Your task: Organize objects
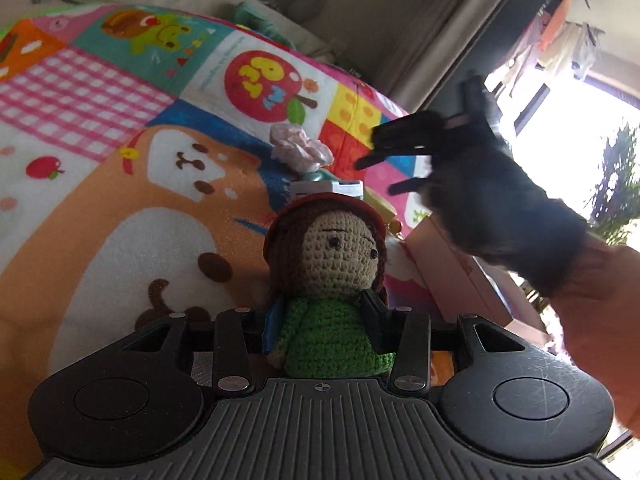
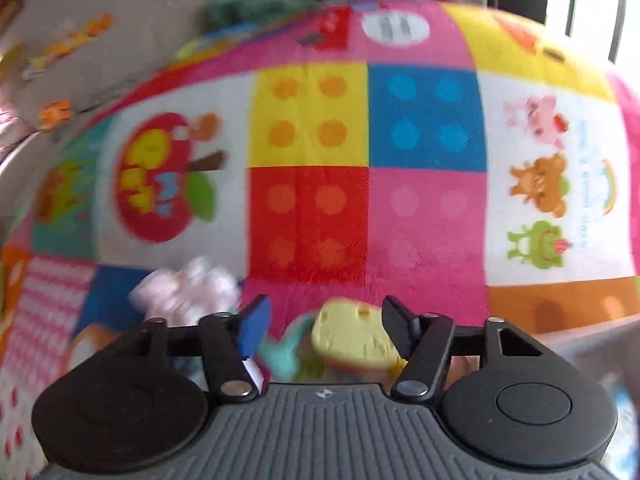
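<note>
The left gripper (image 1: pixel 325 316) clamps a crocheted doll (image 1: pixel 332 276) by its green body above the patchwork blanket (image 1: pixel 120 128). The right gripper (image 2: pixel 320 328) stands apart around a blurred yellow toy (image 2: pixel 354 338), pads not touching. Beyond, a pink box (image 1: pixel 472 280); contents hidden. A crumpled pink tissue (image 1: pixel 300 148) lies farther on.

Patchwork play mat (image 2: pixel 420 216) carries a crumpled pinkish wad (image 1: pixel 300 148), perhaps tissue.
</note>
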`<state>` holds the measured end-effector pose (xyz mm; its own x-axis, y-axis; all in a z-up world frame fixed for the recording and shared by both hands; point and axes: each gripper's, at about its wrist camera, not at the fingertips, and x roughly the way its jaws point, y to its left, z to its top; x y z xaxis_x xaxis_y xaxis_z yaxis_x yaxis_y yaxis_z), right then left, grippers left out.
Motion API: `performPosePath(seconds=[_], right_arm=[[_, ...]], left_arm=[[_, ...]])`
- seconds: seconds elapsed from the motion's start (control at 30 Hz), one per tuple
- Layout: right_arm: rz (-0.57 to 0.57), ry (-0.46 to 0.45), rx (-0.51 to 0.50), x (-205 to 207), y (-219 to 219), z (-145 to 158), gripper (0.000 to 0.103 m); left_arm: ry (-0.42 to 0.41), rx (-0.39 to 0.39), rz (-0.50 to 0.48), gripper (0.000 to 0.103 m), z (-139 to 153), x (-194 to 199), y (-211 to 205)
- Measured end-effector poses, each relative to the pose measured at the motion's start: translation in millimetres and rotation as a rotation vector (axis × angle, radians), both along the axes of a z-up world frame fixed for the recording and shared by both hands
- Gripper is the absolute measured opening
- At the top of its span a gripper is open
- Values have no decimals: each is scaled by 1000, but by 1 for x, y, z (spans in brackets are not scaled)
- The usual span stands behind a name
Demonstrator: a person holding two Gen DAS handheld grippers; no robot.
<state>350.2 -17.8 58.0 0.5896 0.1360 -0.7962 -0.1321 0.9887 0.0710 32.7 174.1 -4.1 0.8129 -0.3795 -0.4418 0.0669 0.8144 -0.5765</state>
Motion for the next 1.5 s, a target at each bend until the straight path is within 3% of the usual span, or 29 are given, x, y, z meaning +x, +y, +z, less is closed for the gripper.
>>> performPosePath(seconds=[0.07,0.13,0.17,0.3,0.4,0.53,0.6,0.67,0.73,0.77,0.9,0.93,0.97,1.0,1.03,1.17,1.3,1.43,1.5], right_arm=[[-1,1,-59,14,10,-13,61],[30,49,-98,18,17,-26,41],[38,56,-104,16,19,-29,39],[88,100,-64,-13,14,-22,23],[153,181,-37,-55,6,-18,19],[292,300,-74,-114,4,-5,19],[300,284,-49,-126,2,13,20],[289,192,-30,-119,8,35,35],[259,81,-17,-98,20,47,75],[256,52,-3,-84,30,49,78],[232,-2,-2,-24,75,25,79],[246,-12,-36,-17,88,15,74],[265,-20,-78,-12,98,7,67],[291,-8,-106,-10,104,0,47],[312,20,-114,-9,104,-6,35],[351,94,-66,-32,78,-14,31],[464,98,-118,-89,51,-13,31],[498,182,-141,-141,13,-10,30],[519,190,-150,-161,-2,0,35]], left_arm=[[4,-21,2,46,-1,1,3],[6,-31,11,46,-2,1,5],[6,-35,16,46,-2,0,6],[14,-55,45,46,-2,-1,10],[23,-77,51,46,-3,-2,13],[30,-91,51,46,-4,-3,14],[35,-103,50,46,-5,-2,15],[37,-112,48,46,-6,-2,16],[38,-116,48,46,-6,-2,16],[38,-119,48,46,-6,-2,17],[41,-142,48,46,-8,-2,19],[41,-150,48,46,-8,-2,20],[41,-156,49,46,-8,-3,21],[42,-161,50,46,-9,-3,22],[42,-165,52,46,-9,-3,22],[43,-166,53,46,-10,-3,21],[43,-167,58,46,-11,-3,22],[42,-155,64,46,-10,-3,21],[40,-139,62,46,-9,-3,18]])
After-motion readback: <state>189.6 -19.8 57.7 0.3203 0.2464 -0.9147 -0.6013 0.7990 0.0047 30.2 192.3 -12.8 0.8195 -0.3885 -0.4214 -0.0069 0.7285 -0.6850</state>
